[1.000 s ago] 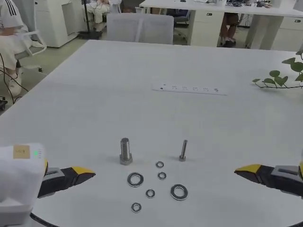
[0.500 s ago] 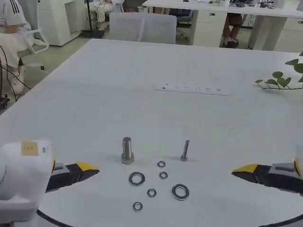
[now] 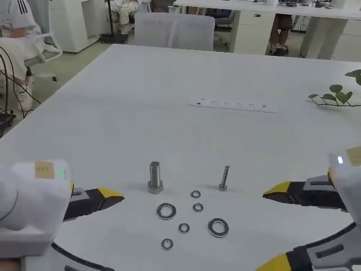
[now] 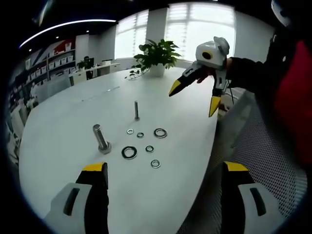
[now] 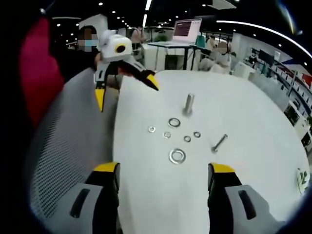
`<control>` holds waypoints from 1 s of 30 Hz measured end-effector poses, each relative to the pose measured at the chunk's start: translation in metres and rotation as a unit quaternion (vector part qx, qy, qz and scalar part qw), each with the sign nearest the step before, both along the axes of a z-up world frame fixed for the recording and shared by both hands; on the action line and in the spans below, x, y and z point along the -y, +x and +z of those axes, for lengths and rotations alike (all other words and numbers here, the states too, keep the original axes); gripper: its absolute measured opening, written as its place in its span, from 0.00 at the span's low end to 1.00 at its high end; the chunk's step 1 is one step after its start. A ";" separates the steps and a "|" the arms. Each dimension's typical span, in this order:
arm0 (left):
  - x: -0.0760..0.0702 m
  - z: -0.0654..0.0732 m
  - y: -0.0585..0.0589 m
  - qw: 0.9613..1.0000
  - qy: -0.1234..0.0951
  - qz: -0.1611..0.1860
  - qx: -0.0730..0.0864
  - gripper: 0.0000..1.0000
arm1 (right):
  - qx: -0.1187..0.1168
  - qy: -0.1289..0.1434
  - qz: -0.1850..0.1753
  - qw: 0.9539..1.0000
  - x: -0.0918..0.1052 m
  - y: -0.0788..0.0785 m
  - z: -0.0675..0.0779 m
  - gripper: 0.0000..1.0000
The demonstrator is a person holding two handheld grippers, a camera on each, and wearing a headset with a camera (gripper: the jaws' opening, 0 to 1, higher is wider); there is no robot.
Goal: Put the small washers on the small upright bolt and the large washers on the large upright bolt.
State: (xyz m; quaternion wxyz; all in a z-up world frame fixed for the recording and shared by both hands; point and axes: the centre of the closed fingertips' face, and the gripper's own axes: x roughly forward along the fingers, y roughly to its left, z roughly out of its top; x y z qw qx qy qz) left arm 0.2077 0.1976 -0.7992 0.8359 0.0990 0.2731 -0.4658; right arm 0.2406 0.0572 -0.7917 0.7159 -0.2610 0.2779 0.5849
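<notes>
writing: yellow tag (image 3: 44, 169) on the left gripper's housing, print too small to read; markings on the power strip (image 3: 232, 105) are also illegible
left gripper (image 4: 165, 167): jaws wide apart, nothing between them; low over the near-left table (image 3: 169, 124) edge
right gripper (image 5: 165, 167): jaws wide apart, empty; at the near-right edge
large bolt (image 3: 155, 178): upright on its head, left of the pair
small bolt (image 3: 224, 177): upright, right of the large one, well apart from it
large washers (image 3: 166, 211): two, flat on the table, one just in front of the large bolt, the other near-right of the group
small washers (image 3: 195, 194): four, flat, scattered between and in front of the bolts; none on a bolt
vs fingers: all washers lie between the two grippers, clear of both; the left tip is nearest the large bolt, the right tip nearest the small bolt
change vs 1 s ago: right gripper further into the head view, second jaw now showing, tip closer to the small bolt; left tip slightly closer in; bolts and washers keep the same layout
background: plant (image 3: 338, 95) far right
</notes>
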 end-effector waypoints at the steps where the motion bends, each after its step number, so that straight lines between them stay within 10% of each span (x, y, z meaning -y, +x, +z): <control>1: 0.000 0.000 0.000 1.000 0.001 0.000 0.000 0.97 | 0.002 -0.002 0.005 1.000 -0.002 0.002 0.001 0.74; 30: 0.003 0.001 0.009 1.000 0.002 0.002 0.004 0.96 | 0.033 -0.067 0.096 0.993 -0.053 0.051 0.004 0.60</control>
